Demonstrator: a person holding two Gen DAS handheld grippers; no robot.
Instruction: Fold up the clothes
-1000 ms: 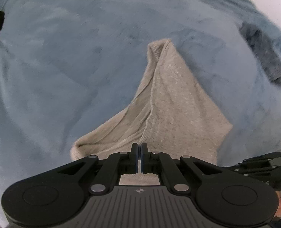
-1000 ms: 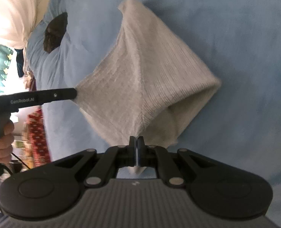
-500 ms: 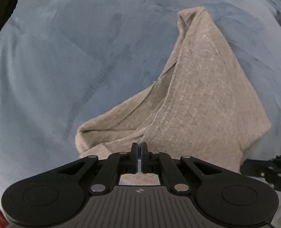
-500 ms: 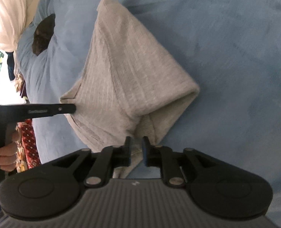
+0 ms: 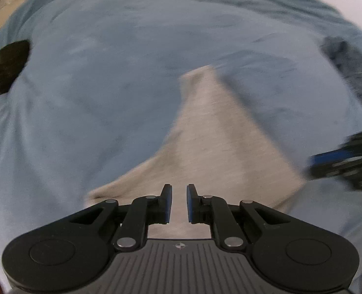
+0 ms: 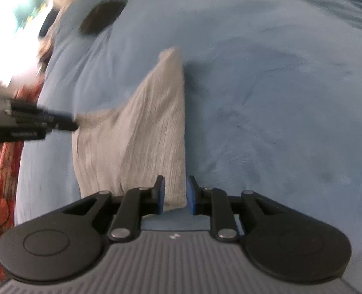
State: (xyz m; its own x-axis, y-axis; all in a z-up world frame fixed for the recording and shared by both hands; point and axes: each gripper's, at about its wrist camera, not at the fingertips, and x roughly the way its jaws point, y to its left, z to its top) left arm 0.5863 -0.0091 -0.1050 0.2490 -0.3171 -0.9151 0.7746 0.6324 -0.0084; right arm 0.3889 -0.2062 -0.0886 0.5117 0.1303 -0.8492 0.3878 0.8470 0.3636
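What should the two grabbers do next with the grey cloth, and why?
Probably lift both away. The left gripper and right gripper are opening, pads clear of the grey cloth, which lies folded on the blue blanket.

Lots of open blue blanket [image 5: 88,103] all around. In the way: grey cloth [image 5: 215,142] in the middle, dark lump [image 5: 7,66] far left, dark cloth [image 5: 347,71] far right.

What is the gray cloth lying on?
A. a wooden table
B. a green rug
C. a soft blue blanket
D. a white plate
C: in both wrist views the gray cloth lies spread on a soft blue blanket that surrounds it on every side.
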